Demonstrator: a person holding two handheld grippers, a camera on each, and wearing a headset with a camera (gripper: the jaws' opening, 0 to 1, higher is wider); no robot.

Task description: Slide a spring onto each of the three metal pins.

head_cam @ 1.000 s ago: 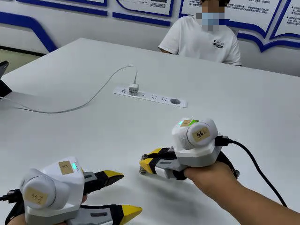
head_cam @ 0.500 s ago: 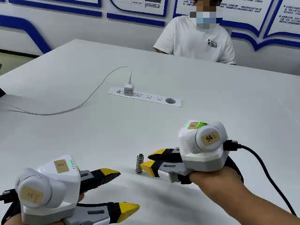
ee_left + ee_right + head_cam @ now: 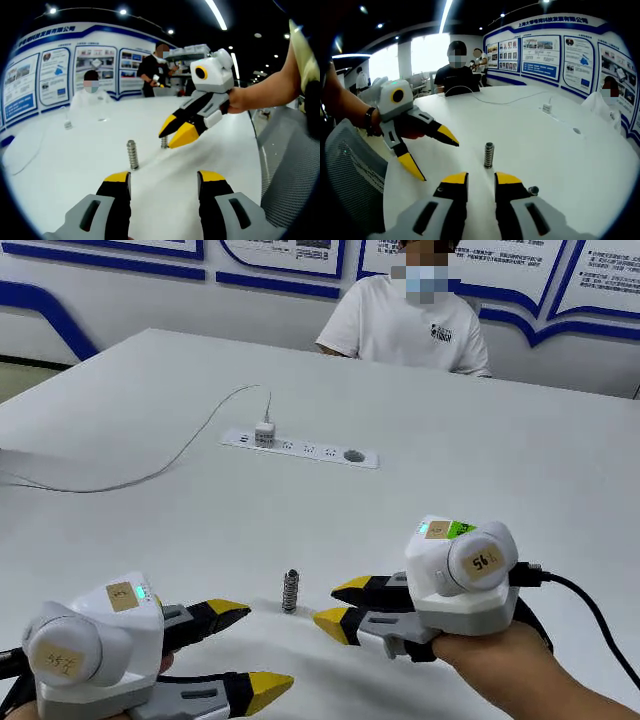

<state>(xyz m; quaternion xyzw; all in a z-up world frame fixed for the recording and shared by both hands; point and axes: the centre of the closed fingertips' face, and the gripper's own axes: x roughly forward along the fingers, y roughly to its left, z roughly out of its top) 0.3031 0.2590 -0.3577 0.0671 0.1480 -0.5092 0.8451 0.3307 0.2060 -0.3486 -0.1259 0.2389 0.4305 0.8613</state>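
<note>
The left tongs hover low over the near left of the worktop. Their jaws are spread wide with nothing between them, and the left gripper view looks out through the same broad, empty gap.

Just ahead of their tips, between them and the right tongs, a spring stands upright on the worktop and touches neither tongs. It stands as if threaded over a pin. The coils hide whatever is inside, so that is a judgement.

The right tongs point leftward at the spring with their tips near it but apart from it. Their jaws are only a narrow gap apart and hold nothing.

In the right gripper view a small metal piece sits on the worktop just beside the right-hand jaw of the right tongs. It is too small to tell whether it is a pin or a spring.

One spring looks seated and both tongs are empty, so this reads as the pause between pins, with two pins apparently left to fit. The next move calls for one tongs to close on a loose spring, probably starting from the small piece by the right tongs. The spring's bore must then be lined up squarely over a pin's tip so the coils slide down rather than catch or tip the pin. The wide-open left tongs could steady that pin.
</note>
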